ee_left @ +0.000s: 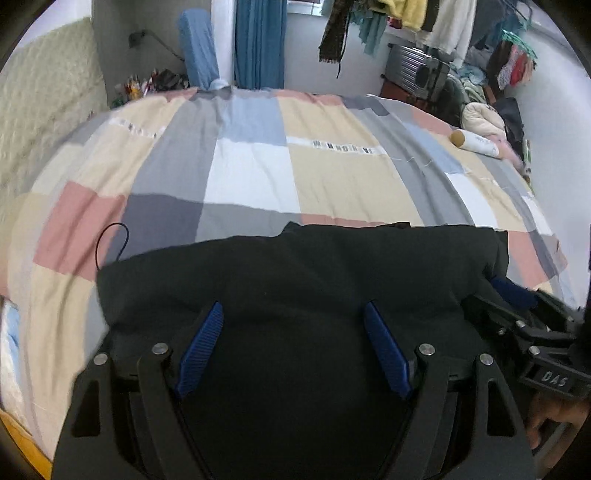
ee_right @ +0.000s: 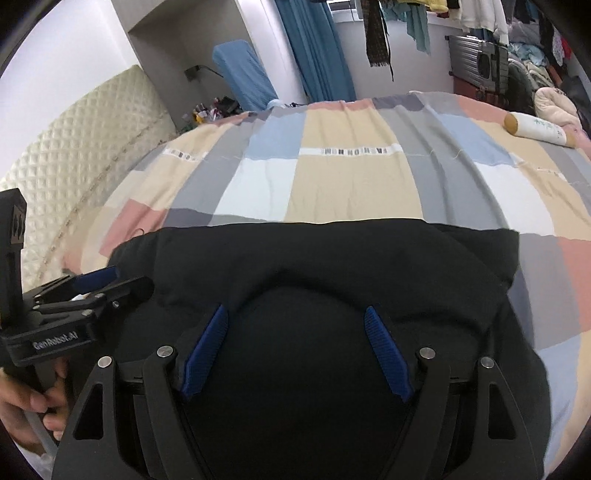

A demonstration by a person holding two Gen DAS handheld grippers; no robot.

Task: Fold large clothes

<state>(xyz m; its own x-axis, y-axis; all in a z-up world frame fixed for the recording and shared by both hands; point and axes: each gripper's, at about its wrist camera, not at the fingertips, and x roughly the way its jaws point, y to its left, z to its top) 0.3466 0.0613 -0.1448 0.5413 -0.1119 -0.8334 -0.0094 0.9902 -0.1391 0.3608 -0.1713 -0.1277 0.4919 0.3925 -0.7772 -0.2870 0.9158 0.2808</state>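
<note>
The black garment (ee_left: 295, 273) lies in front of me on the near part of the bed (ee_left: 332, 173), folded into a broad, thick block with a straight far edge, its right end slightly bunched.

Soft, even daylight fills both views, apparently from the far window (ee_left: 303, 5) behind the blue curtain (ee_left: 258, 44), without glare. The checked bedcover (ee_left: 332, 166) is bright, while the black garment (ee_left: 295, 277) nearby shows almost no detail. Fisheye distortion bows the bed, dark vignetting rims the corners, and edges are softly blurred.
</note>
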